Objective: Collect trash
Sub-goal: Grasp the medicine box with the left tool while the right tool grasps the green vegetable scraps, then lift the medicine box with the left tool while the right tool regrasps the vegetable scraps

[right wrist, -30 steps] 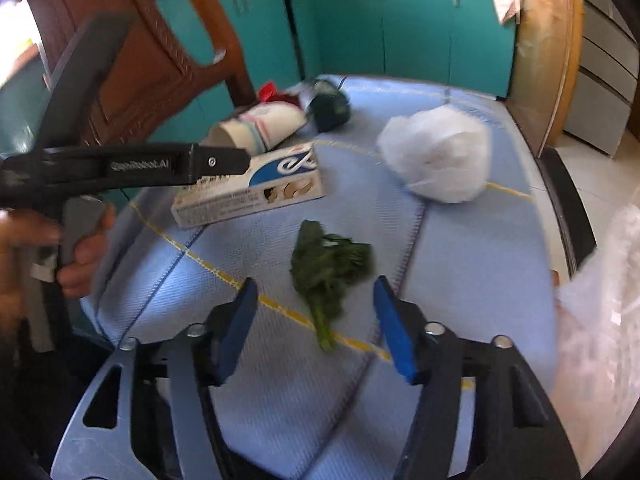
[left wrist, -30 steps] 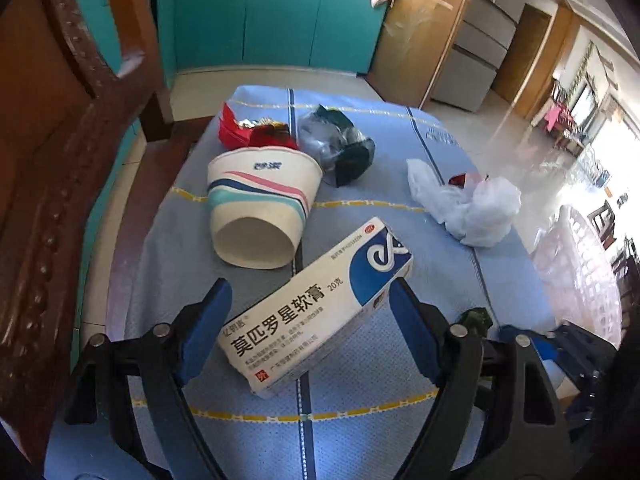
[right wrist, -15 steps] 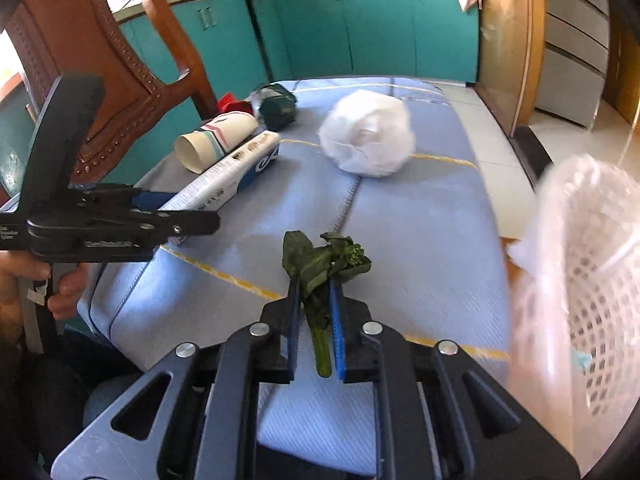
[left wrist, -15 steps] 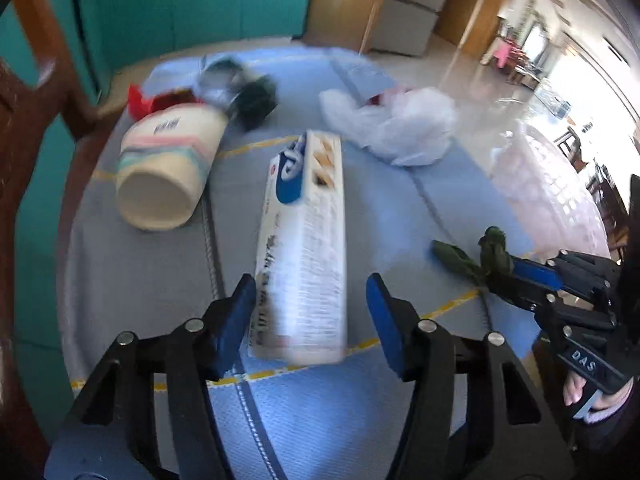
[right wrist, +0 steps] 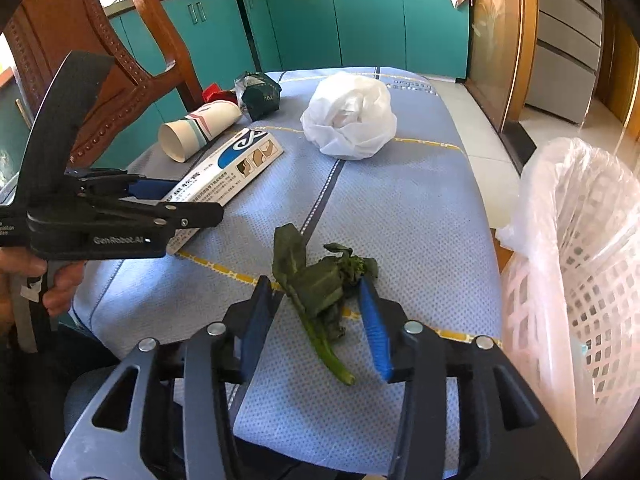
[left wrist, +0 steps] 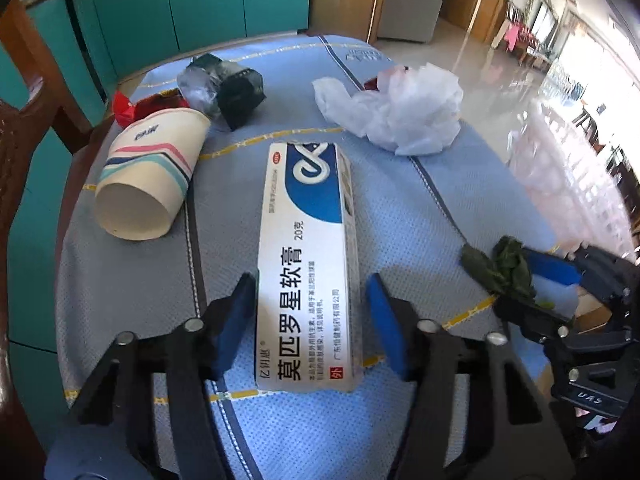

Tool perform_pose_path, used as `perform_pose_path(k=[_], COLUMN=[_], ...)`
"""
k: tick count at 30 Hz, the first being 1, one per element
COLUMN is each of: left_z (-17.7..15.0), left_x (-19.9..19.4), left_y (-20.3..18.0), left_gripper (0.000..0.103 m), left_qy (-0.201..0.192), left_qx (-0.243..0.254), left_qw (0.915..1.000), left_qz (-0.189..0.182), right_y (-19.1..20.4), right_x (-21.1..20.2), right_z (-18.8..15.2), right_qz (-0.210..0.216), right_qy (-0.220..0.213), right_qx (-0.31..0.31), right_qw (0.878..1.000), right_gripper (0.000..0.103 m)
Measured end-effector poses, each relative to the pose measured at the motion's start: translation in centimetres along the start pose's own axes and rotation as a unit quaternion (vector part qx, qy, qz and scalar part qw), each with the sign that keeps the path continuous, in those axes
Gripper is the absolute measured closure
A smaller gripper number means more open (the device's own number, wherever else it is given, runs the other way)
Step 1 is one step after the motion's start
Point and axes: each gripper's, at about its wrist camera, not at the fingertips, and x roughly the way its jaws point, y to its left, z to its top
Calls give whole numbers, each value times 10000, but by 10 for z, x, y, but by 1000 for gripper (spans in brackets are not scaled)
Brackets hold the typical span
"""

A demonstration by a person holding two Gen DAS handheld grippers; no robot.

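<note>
Cardboard is what I'm closing my left gripper [left wrist: 310, 318] around, the ointment box [left wrist: 306, 264] lying between its not-yet-touching pads on the blue cloth [left wrist: 400, 216]; my right gripper [right wrist: 316, 320] is opening astride the wilted greens [right wrist: 316, 280], unheld, beside the lined basket [right wrist: 580, 272].

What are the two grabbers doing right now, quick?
Left gripper: open, just been closing; long white-and-blue cardboard box between its fingers, not squeezed.
Right gripper: open, just been opening; wilted green leafy vegetable between its fingers.
</note>
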Motion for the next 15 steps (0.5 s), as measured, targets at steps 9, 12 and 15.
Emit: perform_pose_path(k=[9,12,15], left_z=[-1,0,-1], left_x=[-11,-19,-24], left_y=[-1,-3,-5], left_gripper=[61,61,61], left_qy=[-278,-444,-552], left_qx=[-40,-63,-43], left_qw=[9996,9990,9984], left_qz=[-32,32,82], right_y=[4,6,5], right_x=[0,-1,-3], right_z=[0,0,2], right_qz=[-41,-8,41], right_qy=[-62,-80,-120], right_qx=[-65,-71,-27], right_qw=[10000,9999,9999], right_gripper=[72,82,85])
